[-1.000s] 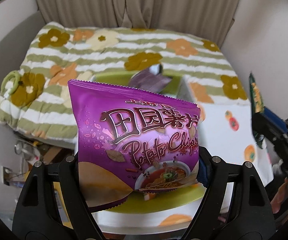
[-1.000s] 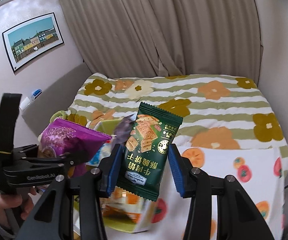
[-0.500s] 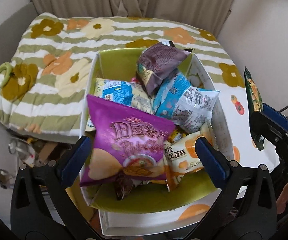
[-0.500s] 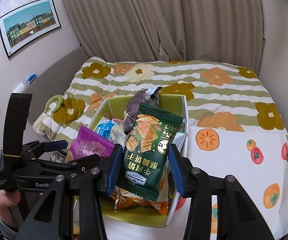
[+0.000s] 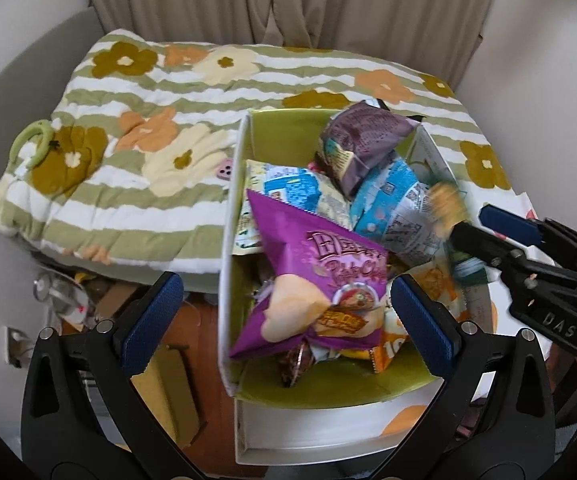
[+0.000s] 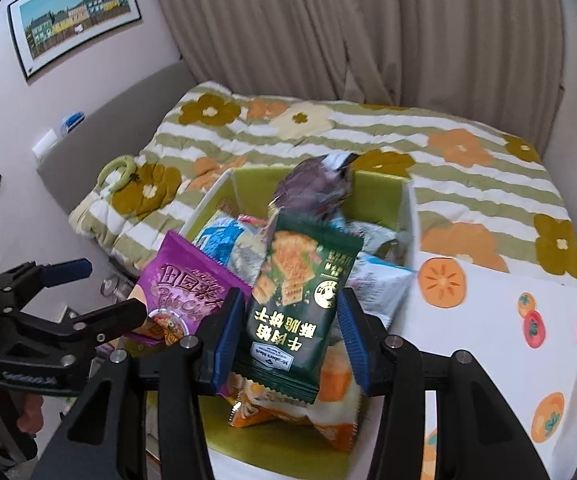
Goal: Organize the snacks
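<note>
The green cracker packet [image 6: 300, 300] is sitting upright between the pads of the right claw [image 6: 290, 334], which has just been easing open; the pads look like they're barely on it or just coming off, so I can't honestly tell if it's gripped. It's hanging right over the near end of the green-lined box [image 5: 284, 128], so I'd say the drop-in is the step happening now. To do it well, I'd keep that claw over the middle of the box and let go low, since the pile is getting tall and a slick packet could slide over the rim. The left claw [image 5: 288, 312] is standing wide open with nothing in it, and the purple chips bag [image 5: 316, 280] is lying just ahead of it on top of the heap. Further out from the claws the box is holding blue-and-white packets [image 5: 392, 208], a dull purple bag [image 5: 364, 140] at the far end and orange packs [image 6: 288, 412] underneath. The box is resting on a fruit-print cloth [image 6: 508, 320] next to the flowery bed quilt [image 5: 136, 128].
</note>
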`<state>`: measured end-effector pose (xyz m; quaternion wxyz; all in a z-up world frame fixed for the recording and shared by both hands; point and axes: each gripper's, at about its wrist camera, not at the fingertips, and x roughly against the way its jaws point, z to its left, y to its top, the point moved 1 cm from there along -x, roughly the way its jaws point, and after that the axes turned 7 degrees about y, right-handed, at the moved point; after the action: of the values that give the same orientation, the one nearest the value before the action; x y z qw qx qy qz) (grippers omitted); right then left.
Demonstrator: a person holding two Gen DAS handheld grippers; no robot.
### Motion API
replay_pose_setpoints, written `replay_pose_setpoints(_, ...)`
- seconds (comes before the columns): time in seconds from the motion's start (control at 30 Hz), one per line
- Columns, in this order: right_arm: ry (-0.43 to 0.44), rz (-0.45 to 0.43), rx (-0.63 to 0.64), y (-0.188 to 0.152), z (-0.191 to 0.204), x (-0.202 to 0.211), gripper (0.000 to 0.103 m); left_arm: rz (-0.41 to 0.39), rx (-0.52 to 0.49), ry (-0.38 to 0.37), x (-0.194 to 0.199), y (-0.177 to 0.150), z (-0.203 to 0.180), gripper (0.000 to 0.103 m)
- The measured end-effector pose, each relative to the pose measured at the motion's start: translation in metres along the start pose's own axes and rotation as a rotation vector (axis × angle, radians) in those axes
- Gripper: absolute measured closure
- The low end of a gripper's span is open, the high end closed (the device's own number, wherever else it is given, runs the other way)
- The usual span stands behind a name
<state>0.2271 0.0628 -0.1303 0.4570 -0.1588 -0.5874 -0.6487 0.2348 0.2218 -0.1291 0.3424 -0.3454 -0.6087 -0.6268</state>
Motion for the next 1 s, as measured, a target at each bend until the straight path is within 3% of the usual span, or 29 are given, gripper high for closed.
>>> replay_pose_setpoints(0.03,0.013,0.012,0.000,0.001,0.002,-0.005,0.038,0.004,-0.002,0.000,-0.001,-0.001,0.002,0.000)
replay_pose_setpoints(0.1,0.009,0.012,-0.004,0.000,0.004,-0.009,0.015,0.020,0.000,-0.027,-0.004,-0.004,0.006,0.000)
replay_pose_setpoints(0.13,-0.010,0.001,-0.009,-0.002,0.004,-0.008,0.013,0.025,0.004,-0.031,-0.006,-0.006,0.007,0.000)
replay_pose_setpoints(0.37,-0.040,-0.009,-0.068,-0.016,-0.001,0.004,0.012,0.019,-0.023,-0.030,-0.003,-0.017,0.008,0.000)
replay_pose_setpoints(0.63,-0.060,-0.089,-0.062,-0.016,0.013,0.044,0.012,-0.049,-0.029,0.010,0.038,-0.025,0.003,0.000)
replay_pose_setpoints(0.8,-0.074,-0.171,-0.036,-0.022,0.020,0.094,0.012,-0.161,-0.023,0.043,0.093,-0.034,-0.016,0.000)
replay_pose_setpoints(1.0,-0.150,-0.291,0.004,-0.047,0.023,0.182,0.012,-0.354,-0.007,0.043,0.180,-0.060,-0.056,0.000)
